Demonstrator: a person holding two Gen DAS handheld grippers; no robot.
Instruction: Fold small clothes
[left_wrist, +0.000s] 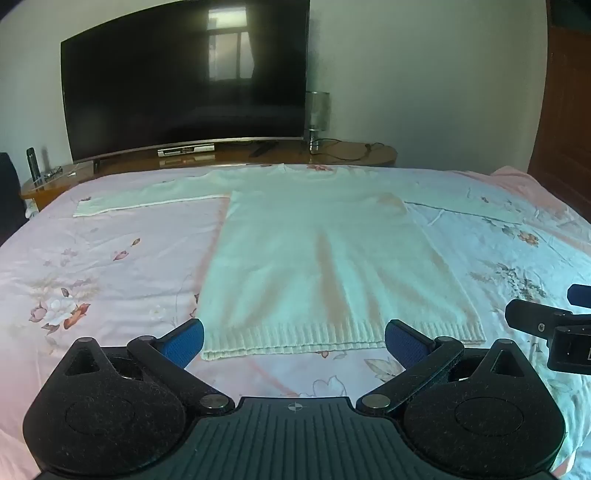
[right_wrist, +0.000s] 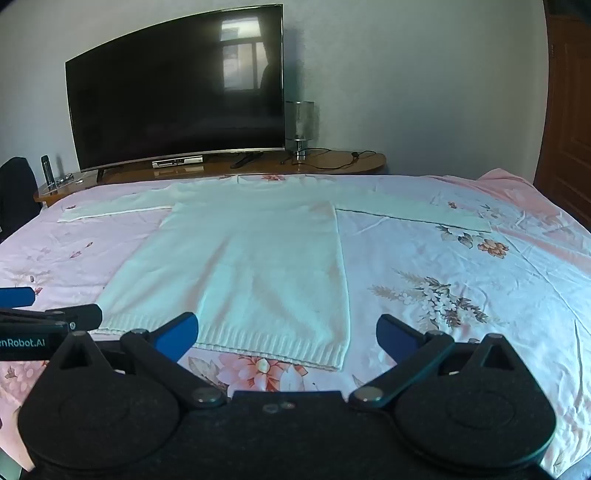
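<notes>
A white knit sweater (left_wrist: 314, 251) lies flat on the bed, hem toward me, both sleeves spread out to the sides. It also shows in the right wrist view (right_wrist: 251, 266). My left gripper (left_wrist: 294, 339) is open and empty, hovering just in front of the ribbed hem near its left corner. My right gripper (right_wrist: 287, 334) is open and empty, just in front of the hem's right corner. The right gripper's body shows at the right edge of the left wrist view (left_wrist: 554, 328); the left gripper's body shows at the left edge of the right wrist view (right_wrist: 44, 325).
The bed has a pink floral sheet (left_wrist: 92, 280). Behind it stands a wooden cabinet (left_wrist: 351, 153) with a large dark TV (left_wrist: 184, 81), a lamp (left_wrist: 317, 114), cables and a remote. A wooden door (left_wrist: 565, 110) is at the right.
</notes>
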